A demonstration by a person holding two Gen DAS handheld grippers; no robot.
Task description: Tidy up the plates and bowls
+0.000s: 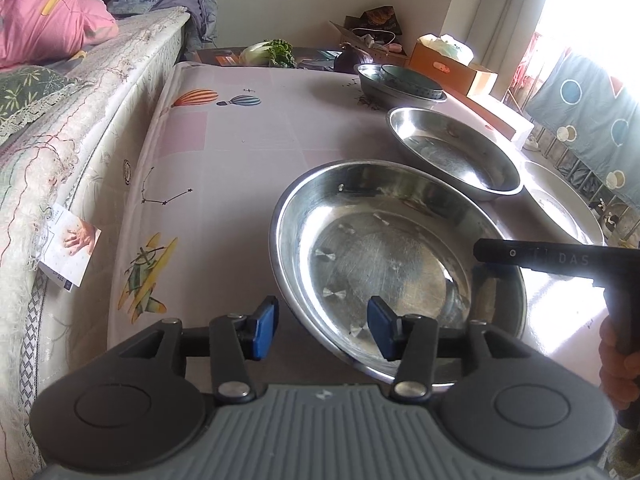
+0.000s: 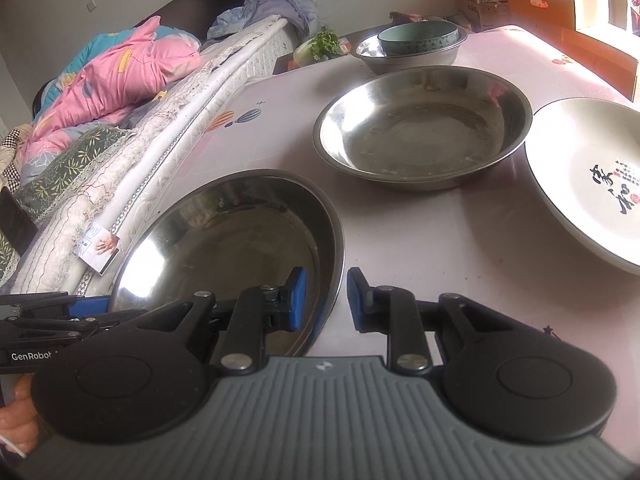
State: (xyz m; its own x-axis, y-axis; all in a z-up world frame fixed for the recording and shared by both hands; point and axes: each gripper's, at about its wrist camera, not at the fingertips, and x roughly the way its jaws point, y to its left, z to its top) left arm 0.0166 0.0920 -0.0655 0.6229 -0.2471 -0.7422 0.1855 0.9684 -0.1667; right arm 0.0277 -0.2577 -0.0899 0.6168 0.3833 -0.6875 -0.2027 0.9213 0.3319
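A large steel plate [image 1: 384,256] [image 2: 232,248] lies nearest on the pink tablecloth. My left gripper [image 1: 324,328] is open, its blue pads wide apart on either side of the plate's left rim and not touching it. My right gripper [image 2: 326,300] is shut on the plate's right rim, one pad inside and one outside. Its black body reaches in from the right in the left wrist view. Behind it sits a second steel plate [image 1: 456,156] [image 2: 424,128], with a white plate with black characters [image 2: 588,176] to the right. Farther back, a teal bowl [image 2: 418,38] sits inside a steel bowl [image 2: 400,58].
A bed with a pink quilt [image 2: 116,80] runs along the table's left side, and a paper tag [image 1: 70,248] hangs from it. Cardboard boxes [image 2: 556,4] and leafy greens [image 1: 272,52] stand beyond the far edge. A hand [image 1: 618,364] holds the right gripper's handle.
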